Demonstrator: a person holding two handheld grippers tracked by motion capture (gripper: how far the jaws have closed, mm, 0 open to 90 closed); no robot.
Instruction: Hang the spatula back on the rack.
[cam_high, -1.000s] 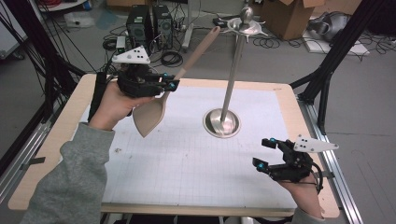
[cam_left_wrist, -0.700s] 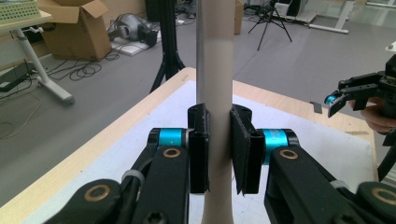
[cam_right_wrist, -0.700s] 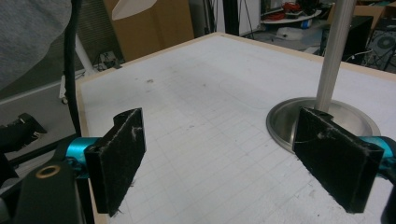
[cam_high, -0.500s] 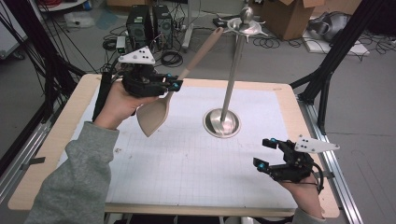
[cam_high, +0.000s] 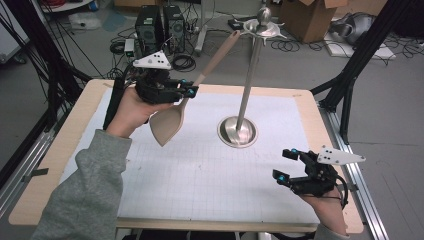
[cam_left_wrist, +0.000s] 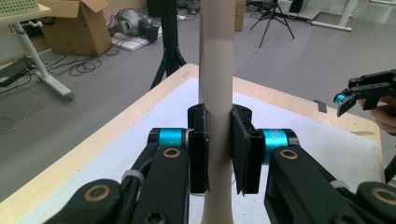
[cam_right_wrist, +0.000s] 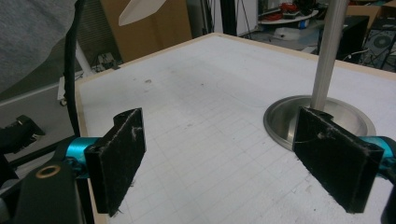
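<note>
A beige wooden spoon (cam_high: 168, 124) hangs tilted over the mat, its bowl low and its handle (cam_left_wrist: 215, 70) rising toward the top of a metal hook stand (cam_high: 250, 80). My left gripper (cam_high: 186, 92) is shut on the handle just above the bowl, and the black pads (cam_left_wrist: 243, 154) press it from both sides. My right gripper (cam_high: 283, 165) stands open near the table's front right, nothing between its pads (cam_right_wrist: 116, 156). From the right gripper, the stand's round base (cam_right_wrist: 285, 116) is just beyond the jaws, and the spoon's bowl (cam_right_wrist: 140, 10) shows high up.
The white grid mat (cam_high: 200, 170) covers a wooden table (cam_high: 60, 150). Black frame legs (cam_high: 350, 75) flank the table at the right. Boxes (cam_high: 310, 15), computer cases (cam_high: 155, 25) and cables lie on the floor behind. The right gripper (cam_left_wrist: 369, 91) is visible far off in the left gripper view.
My left gripper has drifted slightly to the right with the spoon, toward the stand. The right gripper has stayed where it was.
</note>
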